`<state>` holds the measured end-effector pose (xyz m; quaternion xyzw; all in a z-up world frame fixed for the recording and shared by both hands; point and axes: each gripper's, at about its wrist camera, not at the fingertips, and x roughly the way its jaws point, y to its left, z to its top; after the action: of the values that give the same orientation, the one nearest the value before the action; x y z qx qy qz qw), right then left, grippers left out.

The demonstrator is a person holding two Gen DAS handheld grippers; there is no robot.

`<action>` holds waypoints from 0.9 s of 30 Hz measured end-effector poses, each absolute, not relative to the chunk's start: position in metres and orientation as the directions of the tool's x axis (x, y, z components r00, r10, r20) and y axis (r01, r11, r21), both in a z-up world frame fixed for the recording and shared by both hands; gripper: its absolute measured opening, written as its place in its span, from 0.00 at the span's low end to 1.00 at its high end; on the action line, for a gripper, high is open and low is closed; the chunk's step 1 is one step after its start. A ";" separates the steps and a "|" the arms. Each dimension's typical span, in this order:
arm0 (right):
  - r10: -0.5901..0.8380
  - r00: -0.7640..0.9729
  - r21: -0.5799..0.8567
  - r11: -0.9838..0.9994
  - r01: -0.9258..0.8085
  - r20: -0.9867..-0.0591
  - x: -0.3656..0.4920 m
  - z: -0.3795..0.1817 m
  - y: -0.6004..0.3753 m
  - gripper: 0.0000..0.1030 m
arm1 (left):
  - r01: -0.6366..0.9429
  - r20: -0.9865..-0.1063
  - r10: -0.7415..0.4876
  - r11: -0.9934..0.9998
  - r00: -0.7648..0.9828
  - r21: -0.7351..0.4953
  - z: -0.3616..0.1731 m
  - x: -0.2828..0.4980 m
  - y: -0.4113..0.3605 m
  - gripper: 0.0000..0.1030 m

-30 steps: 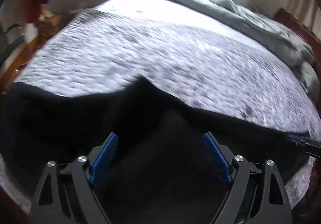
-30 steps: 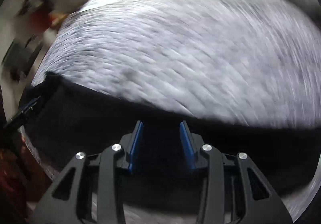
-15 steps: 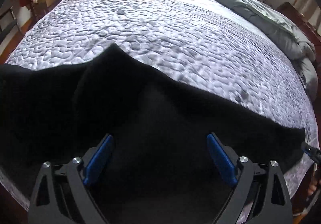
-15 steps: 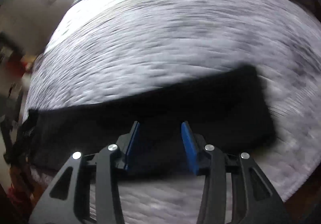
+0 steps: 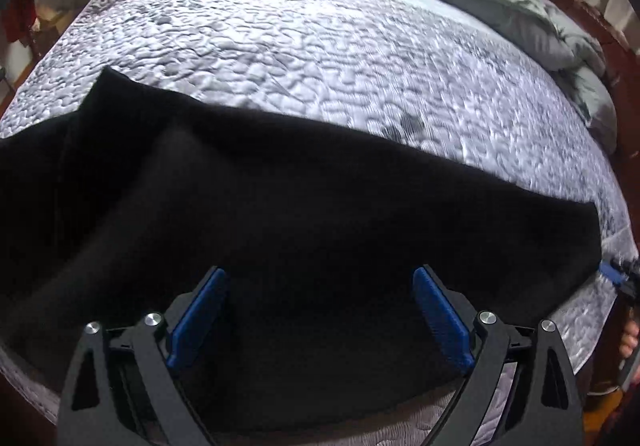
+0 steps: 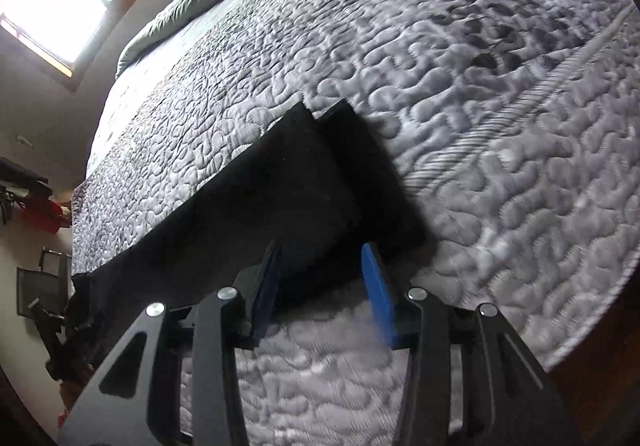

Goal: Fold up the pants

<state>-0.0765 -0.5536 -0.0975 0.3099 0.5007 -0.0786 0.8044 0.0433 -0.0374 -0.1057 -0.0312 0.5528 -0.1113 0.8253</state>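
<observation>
Left gripper: fingers spread wide, nothing pinched, black pants lying beneath.
Right gripper: fingers narrow, gripping nothing, pants' leg ends just ahead.
Mattress: under everything.

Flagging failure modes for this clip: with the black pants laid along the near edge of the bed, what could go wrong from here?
1. The black pants lie right along the quilted mattress edge, so a tug could drag them off.
2. The leg ends sit stepped, not flush, so a fold may come out uneven.
3. Both the left gripper and the right gripper are open over fabric and may pinch only one layer.
</observation>
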 end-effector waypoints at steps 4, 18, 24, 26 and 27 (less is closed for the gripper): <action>0.214 0.493 0.450 0.782 0.430 -0.843 -0.065 -0.104 -0.554 0.17 | 0.173 -0.910 -0.196 0.975 0.364 -0.140 -0.107 0.036 -0.046 0.92; 0.165 0.572 0.492 0.724 0.484 -0.804 -0.088 -0.079 -0.601 0.05 | 0.201 -0.901 -0.228 0.966 0.368 -0.163 -0.101 0.034 -0.056 0.92; 0.218 0.538 0.504 0.726 0.469 -0.814 -0.077 -0.095 -0.584 0.35 | 0.209 -0.912 -0.225 0.965 0.343 -0.159 -0.103 0.031 -0.061 0.92; 0.211 0.559 0.507 0.734 0.451 -0.802 -0.069 -0.092 -0.585 0.44 | 0.219 -0.912 -0.217 0.965 0.347 -0.147 -0.101 0.031 -0.061 0.92; 0.206 0.563 0.503 0.741 0.445 -0.801 -0.068 -0.092 -0.584 0.48 | 0.220 -0.913 -0.213 0.965 0.349 -0.141 -0.100 0.031 -0.061 0.92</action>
<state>-0.0676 -0.5839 -0.0916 0.3524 0.4617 -0.0738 0.8107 0.0312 -0.0611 -0.1000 0.0034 0.5552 -0.1319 0.8212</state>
